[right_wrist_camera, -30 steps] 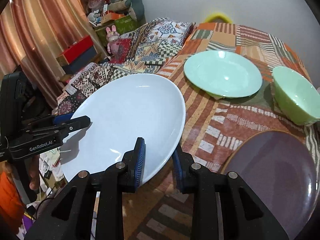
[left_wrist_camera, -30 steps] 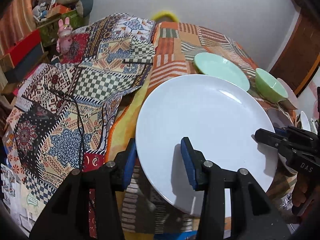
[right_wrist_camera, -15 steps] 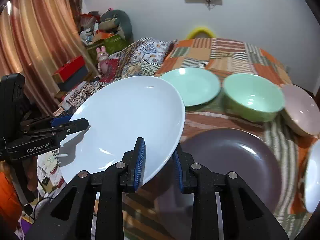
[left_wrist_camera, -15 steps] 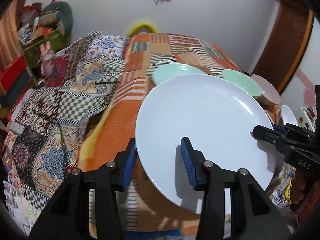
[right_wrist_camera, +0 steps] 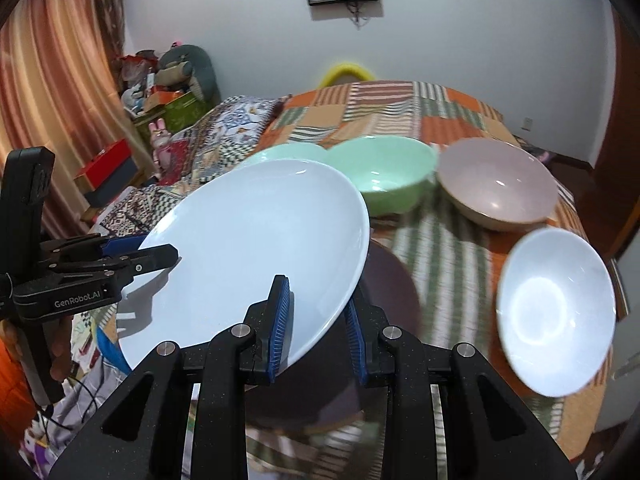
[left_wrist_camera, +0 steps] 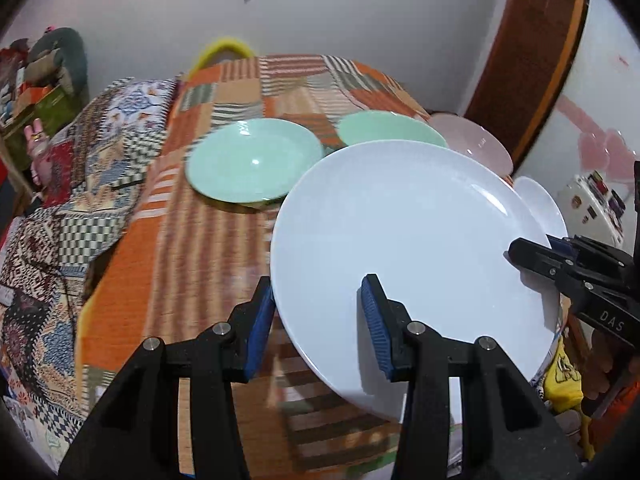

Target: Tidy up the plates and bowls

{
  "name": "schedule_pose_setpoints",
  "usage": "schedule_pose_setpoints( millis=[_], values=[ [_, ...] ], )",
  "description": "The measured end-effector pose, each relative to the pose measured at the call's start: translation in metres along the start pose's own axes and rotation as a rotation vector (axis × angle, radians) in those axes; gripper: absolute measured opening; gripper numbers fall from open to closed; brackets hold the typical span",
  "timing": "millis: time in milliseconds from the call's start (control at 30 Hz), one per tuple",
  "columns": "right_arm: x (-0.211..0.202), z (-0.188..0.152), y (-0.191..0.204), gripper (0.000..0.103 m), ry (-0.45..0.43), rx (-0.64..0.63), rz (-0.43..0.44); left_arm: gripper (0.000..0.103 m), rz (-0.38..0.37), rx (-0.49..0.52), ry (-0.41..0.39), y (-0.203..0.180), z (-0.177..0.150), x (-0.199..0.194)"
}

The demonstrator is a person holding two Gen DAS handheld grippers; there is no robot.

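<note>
A large white plate [left_wrist_camera: 408, 240] [right_wrist_camera: 256, 240] hangs tilted above the table, carried from both sides. My left gripper [left_wrist_camera: 318, 320] is shut on its near-left rim, one blue pad under the edge and one on top. My right gripper [right_wrist_camera: 316, 326] is shut on the opposite rim. Each gripper also shows in the other's view: the right gripper [left_wrist_camera: 560, 260] and the left gripper [right_wrist_camera: 140, 256]. Under the white plate lies a dark purple plate [right_wrist_camera: 384, 280], mostly hidden. A green plate [left_wrist_camera: 252, 160], a green bowl [right_wrist_camera: 384, 172], a pink bowl [right_wrist_camera: 496, 184] and a white bowl [right_wrist_camera: 556, 312] rest on the table.
The table wears a patchwork orange striped cloth [left_wrist_camera: 192, 248]. A patterned quilt [left_wrist_camera: 80, 184] covers furniture to the left, with boxes and toys [right_wrist_camera: 164, 100] behind it. A yellow chair back [right_wrist_camera: 346, 70] stands at the far edge, and a wooden door [left_wrist_camera: 532, 60] at the right.
Both grippers have carried the white plate to the right over the table and slightly up. The pink and white bowls have come into view; the dark purple plate now lies beneath the white plate.
</note>
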State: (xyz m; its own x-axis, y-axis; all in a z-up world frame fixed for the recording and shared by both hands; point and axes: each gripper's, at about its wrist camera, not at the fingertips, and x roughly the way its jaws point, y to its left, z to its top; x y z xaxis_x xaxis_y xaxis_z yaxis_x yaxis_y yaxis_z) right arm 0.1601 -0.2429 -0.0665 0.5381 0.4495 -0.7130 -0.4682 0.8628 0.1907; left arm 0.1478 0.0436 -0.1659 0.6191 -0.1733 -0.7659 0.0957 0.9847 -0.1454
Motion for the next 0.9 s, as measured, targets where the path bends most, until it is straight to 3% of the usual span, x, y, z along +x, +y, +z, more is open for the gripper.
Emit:
schedule_pose_setpoints(
  millis=[367,900],
  values=[
    [0.005,-0.021,-0.030,0.025,0.039,0.059,-0.002,0.044,0.014,0.047,0.082,-0.034,-0.006,0.028],
    [0.019,-0.029,-0.038,0.025,0.065,0.063,-0.004,0.044,0.037,0.053,0.121,-0.031,-0.009,0.045]
  ],
)
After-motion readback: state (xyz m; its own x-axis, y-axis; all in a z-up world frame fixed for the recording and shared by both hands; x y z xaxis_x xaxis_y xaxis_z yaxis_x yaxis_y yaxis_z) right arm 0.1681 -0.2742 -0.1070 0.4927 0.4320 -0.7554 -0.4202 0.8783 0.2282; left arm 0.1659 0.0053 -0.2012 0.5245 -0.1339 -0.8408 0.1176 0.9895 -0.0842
